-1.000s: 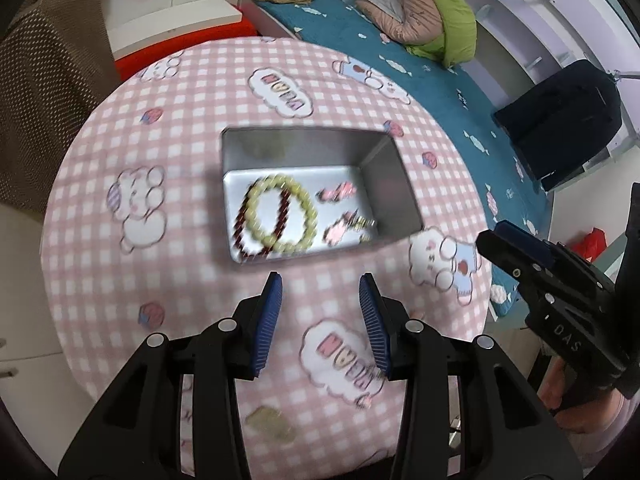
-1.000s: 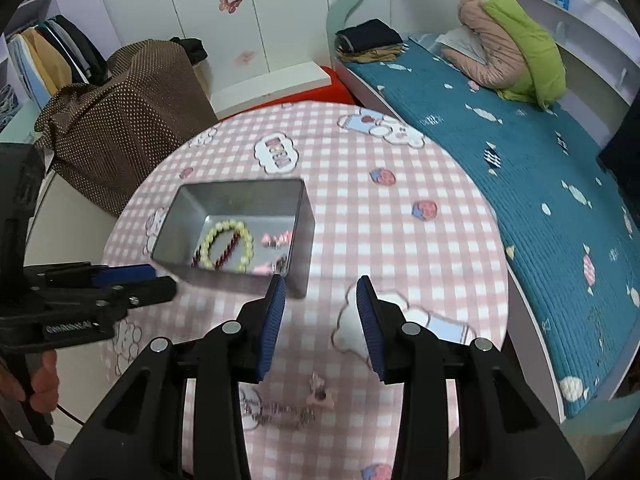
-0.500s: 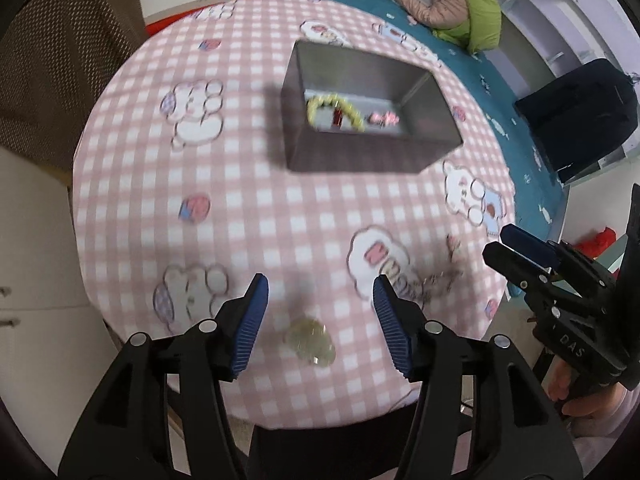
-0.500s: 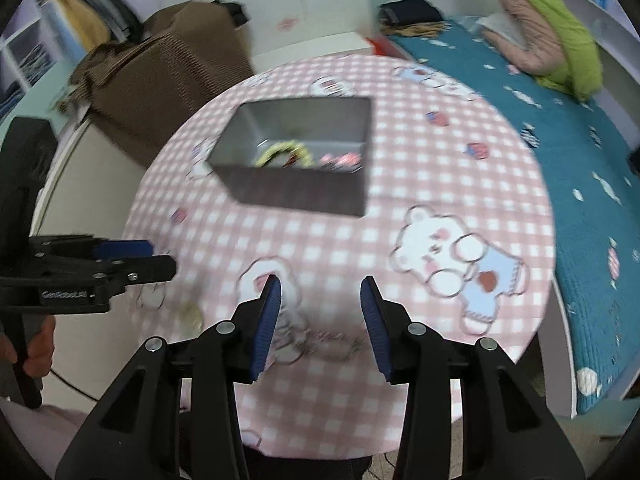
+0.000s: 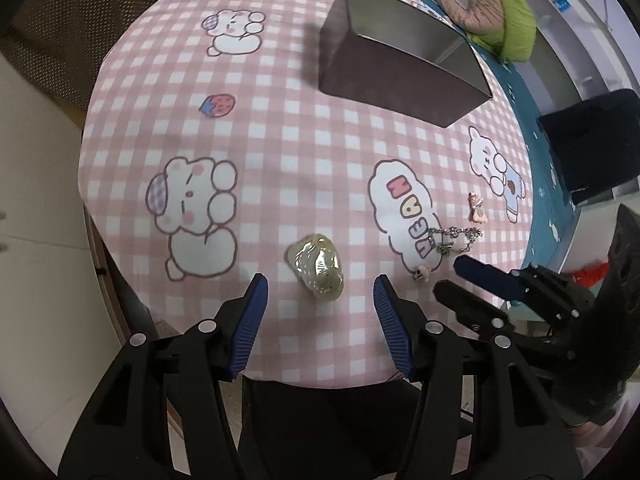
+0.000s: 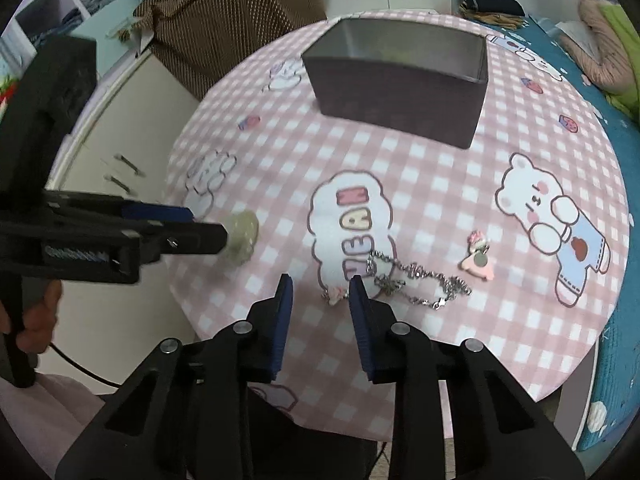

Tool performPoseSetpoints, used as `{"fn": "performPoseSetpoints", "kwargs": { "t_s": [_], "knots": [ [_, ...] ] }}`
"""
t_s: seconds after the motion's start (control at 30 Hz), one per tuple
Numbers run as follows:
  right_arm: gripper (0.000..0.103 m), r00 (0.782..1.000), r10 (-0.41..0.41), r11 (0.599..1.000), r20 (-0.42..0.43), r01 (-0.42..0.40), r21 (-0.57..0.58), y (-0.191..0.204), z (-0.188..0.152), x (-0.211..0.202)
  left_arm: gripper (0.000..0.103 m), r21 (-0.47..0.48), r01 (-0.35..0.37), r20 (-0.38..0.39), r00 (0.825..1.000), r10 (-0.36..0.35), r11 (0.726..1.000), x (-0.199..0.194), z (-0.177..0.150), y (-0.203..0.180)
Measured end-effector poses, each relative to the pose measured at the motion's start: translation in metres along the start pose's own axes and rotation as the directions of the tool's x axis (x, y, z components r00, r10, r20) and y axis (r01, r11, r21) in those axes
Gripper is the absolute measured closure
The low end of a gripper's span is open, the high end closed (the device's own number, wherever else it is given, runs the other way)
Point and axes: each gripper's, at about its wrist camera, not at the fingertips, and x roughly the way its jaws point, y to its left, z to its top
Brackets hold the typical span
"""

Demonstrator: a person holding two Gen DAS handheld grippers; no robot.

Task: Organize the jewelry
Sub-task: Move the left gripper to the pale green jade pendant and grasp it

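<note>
**A:** Quick rundown of the loose bits, all placed off the metal tin point(image 5: 404, 68)?

**B:** Sure. Pale yellow-green translucent lump point(image 5: 318, 268), glossy and crinkly, well in front of the tin toward the near edge of the round pink checked table point(image 5: 280, 168). Silver chain point(image 6: 416, 280), fine links, bunched in a loose zigzag, also well in front of the tin, partly over the cloud print. Small pink charm point(image 6: 478, 258) just right of the chain. Tiny pink piece point(image 6: 334, 294) at the chain's near-left end.

**A:** And the grippers?

**B:** Left gripper point(image 5: 320, 312) spread wide, nothing held, lump just ahead of the gap. Right gripper point(image 6: 320, 308) partly open, nothing held either, tiny pink piece sitting right between the fingertips point(image 6: 286, 292). Tin contents mostly hidden from both views.
</note>
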Motion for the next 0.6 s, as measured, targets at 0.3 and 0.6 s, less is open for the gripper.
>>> {"fn": "performPoseSetpoints", "kwargs": {
  "t_s": [0.3,0.6],
  "knots": [
    [0.087,1.000,-0.030,0.999,-0.009,0.030,-0.029,0.000,-0.009,0.022,0.047,-0.033,0.002,-0.008,1.000,-0.003,0.999,0.010,-0.003,-0.003],
    [0.090,1.000,-0.015,1.000,-0.004,0.015,-0.012,-0.004,-0.007,0.020,0.047,-0.064,-0.036,-0.023,0.999,0.035,0.997,0.027,0.004,-0.006]
  ]
}}
